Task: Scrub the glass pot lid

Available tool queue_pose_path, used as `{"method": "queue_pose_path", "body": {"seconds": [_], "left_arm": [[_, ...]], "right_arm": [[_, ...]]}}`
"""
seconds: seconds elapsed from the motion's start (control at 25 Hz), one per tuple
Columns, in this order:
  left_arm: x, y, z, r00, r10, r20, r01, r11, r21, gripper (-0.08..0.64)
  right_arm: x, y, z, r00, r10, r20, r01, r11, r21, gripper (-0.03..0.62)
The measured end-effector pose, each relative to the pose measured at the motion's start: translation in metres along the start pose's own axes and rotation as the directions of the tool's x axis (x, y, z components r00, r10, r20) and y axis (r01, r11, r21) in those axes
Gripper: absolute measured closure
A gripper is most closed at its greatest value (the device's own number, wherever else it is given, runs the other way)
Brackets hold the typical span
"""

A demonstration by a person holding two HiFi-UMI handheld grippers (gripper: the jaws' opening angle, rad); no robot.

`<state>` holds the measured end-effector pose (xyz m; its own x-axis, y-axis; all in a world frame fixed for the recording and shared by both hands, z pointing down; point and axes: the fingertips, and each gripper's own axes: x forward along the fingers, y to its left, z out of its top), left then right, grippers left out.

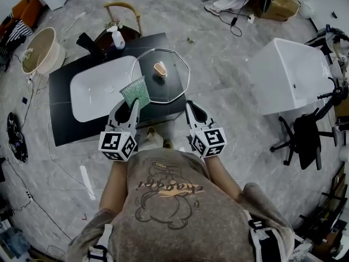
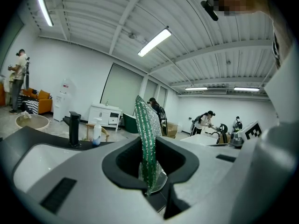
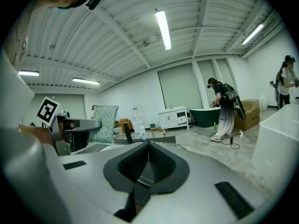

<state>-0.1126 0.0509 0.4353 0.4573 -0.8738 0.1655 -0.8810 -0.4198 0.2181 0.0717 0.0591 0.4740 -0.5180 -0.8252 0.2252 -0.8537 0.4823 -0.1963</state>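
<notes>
Two grips: left tongs (image 1: 131,102) clamp a green mesh scouring cloth (image 1: 134,91); right tongs (image 1: 189,104) pinch the round glass pot lid (image 1: 163,83) by its rim, over the black bench (image 1: 60,116). Lid: rigid, slick, probably fragile; hold the rim.

- My left tool (image 1: 128,103) points forward, jaws clamped on the green scrub cloth (image 1: 134,91).
- My right tool (image 1: 191,107), alongside it, pinches the glass pot lid (image 1: 166,85) by its rim.
</notes>
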Motion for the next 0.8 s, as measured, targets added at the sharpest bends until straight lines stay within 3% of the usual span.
{"method": "queue_pose_path", "body": {"seconds": [0.8], "left_arm": [[0.079, 0.062, 0.023, 0.99, -0.129, -0.059, 0.129, 0.992, -0.019, 0.471]], "right_arm": [[0.1, -0.015, 0.027, 0.998, -0.058, 0.001, 0.058, 0.998, 0.008, 0.565]]}}
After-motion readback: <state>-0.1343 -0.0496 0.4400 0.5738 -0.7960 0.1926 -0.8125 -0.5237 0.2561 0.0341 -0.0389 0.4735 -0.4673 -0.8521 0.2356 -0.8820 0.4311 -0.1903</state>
